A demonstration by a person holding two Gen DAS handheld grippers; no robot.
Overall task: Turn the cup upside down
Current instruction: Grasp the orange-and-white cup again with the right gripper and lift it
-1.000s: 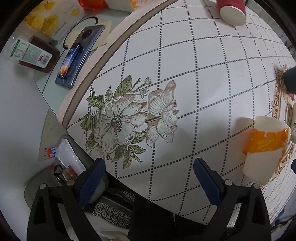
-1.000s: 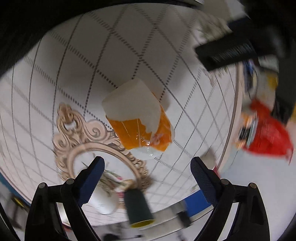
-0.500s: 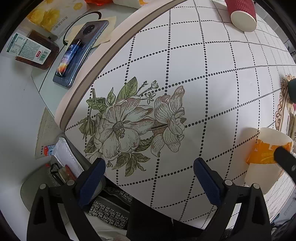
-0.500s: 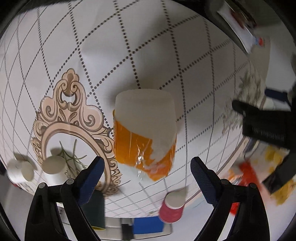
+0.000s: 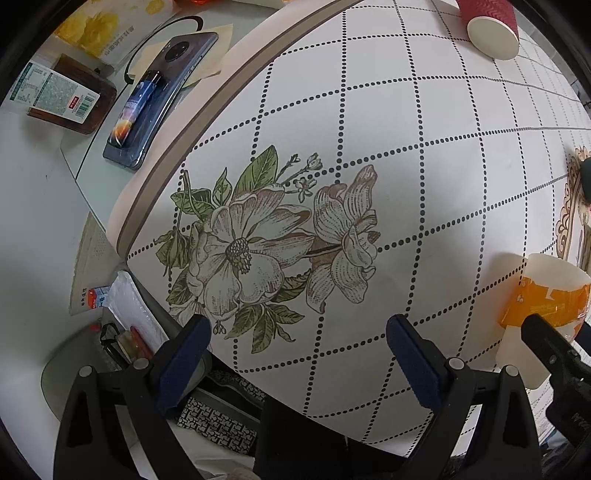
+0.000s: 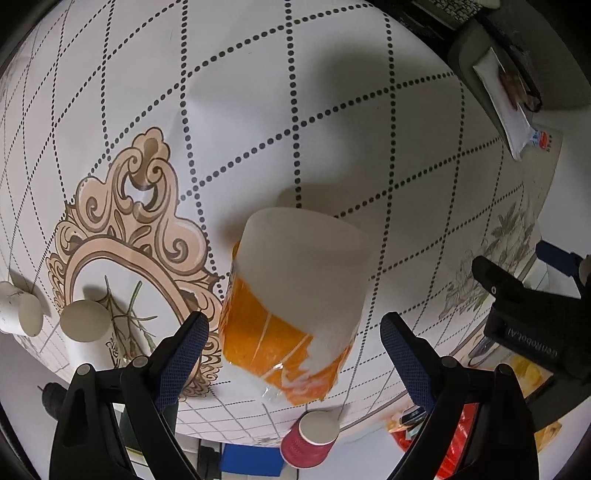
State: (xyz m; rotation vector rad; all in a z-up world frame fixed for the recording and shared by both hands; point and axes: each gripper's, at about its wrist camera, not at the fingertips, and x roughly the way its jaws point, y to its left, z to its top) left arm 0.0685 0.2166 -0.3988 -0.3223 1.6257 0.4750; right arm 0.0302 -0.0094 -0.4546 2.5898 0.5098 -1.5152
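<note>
Right tool (image 6: 291, 354) is hanging over the tabletop (image 6: 332, 92) with its blue-padded fingers (image 6: 183, 354) spread wide, gripping nothing. Between those fingers, lower centre of the right wrist frame, the white-and-orange cup (image 6: 295, 306) is standing base-up on the dotted-grid cloth; neither pad is touching its wall. Just left of the cup, an ornate beige frame print (image 6: 125, 229) is lying under two pale upturned cups (image 6: 83, 321) at the left edge. A red cup (image 6: 310, 443) is sitting at the bottom edge.

Left tool (image 5: 299, 354) is also gaping wide and empty, hovering at the lower centre of its frame over the flower print (image 5: 266, 251). The same white-and-orange cup (image 5: 543, 310) is showing at the right edge, well apart from it, partly behind the other tool's black body. A phone (image 5: 155, 99) is lying off the cloth at upper left, and the red cup (image 5: 491, 29) is at the top right.
</note>
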